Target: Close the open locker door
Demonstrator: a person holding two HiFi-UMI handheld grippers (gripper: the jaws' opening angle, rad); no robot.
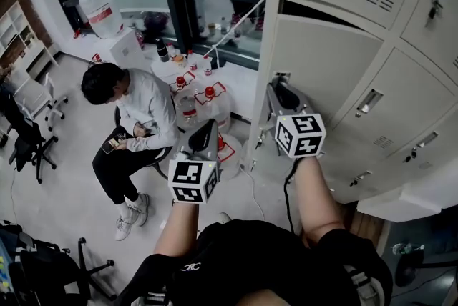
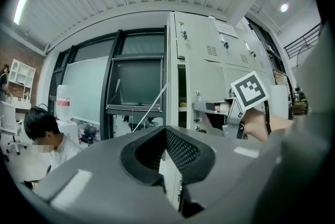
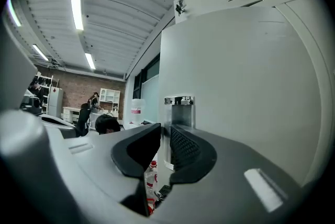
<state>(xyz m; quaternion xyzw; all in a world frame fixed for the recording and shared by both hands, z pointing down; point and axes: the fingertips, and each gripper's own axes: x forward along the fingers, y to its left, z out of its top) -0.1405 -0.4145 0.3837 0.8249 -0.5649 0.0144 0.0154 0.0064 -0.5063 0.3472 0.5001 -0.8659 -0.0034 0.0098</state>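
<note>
The grey locker door (image 1: 322, 61) stands slightly ajar, with a dark slit along its top and left edge. My right gripper (image 1: 278, 86) is at the door's left edge, by the metal latch plate (image 1: 280, 76). In the right gripper view the door (image 3: 246, 87) fills the right side. Its edge and latch plate (image 3: 179, 108) run down into the narrow gap of my right gripper (image 3: 165, 131), whose pads close on it. My left gripper (image 1: 207, 127) hangs lower left, away from the lockers. My left gripper (image 2: 165, 131) is shut with nothing in it, and its view shows the door (image 2: 207, 79).
Closed lockers (image 1: 401, 97) surround the door. A person (image 1: 136, 111) sits on a chair to the left, close by. Large water bottles (image 1: 207, 101) stand on the floor beside the lockers. Office chairs (image 1: 28, 140) are at far left. A dark window frame (image 2: 112, 87) adjoins the lockers.
</note>
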